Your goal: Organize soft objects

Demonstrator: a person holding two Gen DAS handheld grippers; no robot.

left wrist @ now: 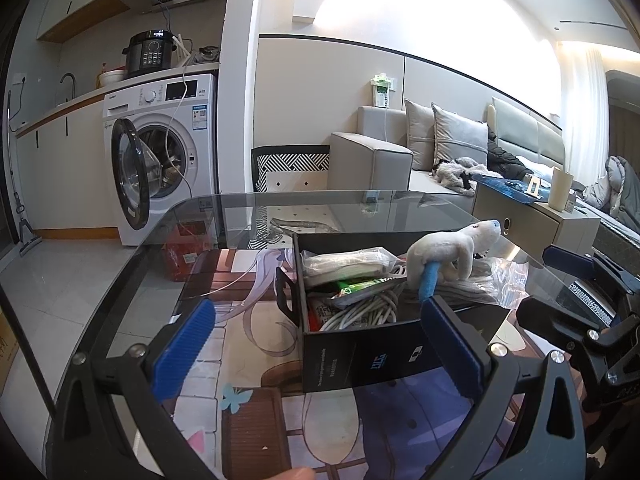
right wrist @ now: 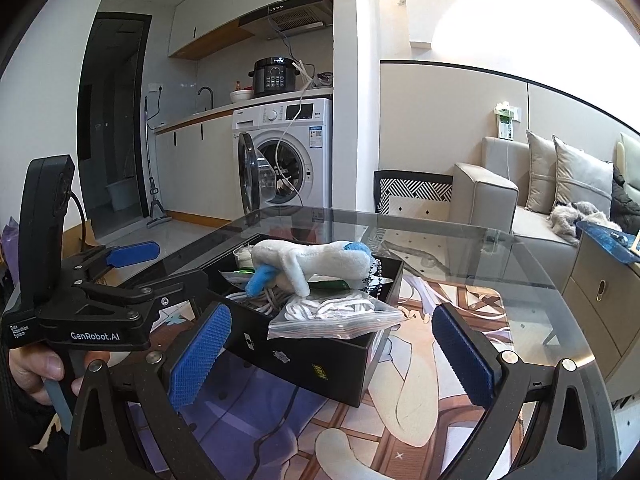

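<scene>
A white plush animal (left wrist: 452, 250) with blue feet lies on top of the clutter in an open black box (left wrist: 360, 356) on the glass table. Seen from the right wrist, the plush (right wrist: 308, 260) stretches across the box (right wrist: 300, 364), above a zip bag (right wrist: 336, 318) of striped white material. My left gripper (left wrist: 320, 344) is open, with the box's near wall between its blue pads and nothing gripped. My right gripper (right wrist: 332, 356) is open too, facing the box's corner. Each gripper shows in the other's view, the left (right wrist: 168, 266) and the right (left wrist: 556, 284), both open.
White cables (left wrist: 360, 312) and bagged items fill the box. The round glass table (right wrist: 500, 248) lies over a printed mat. Beyond stand a washing machine (left wrist: 160, 152) with its door open, a grey sofa (left wrist: 376, 156) and a low cabinet (left wrist: 536, 220). A hand (right wrist: 36, 372) holds the left gripper's handle.
</scene>
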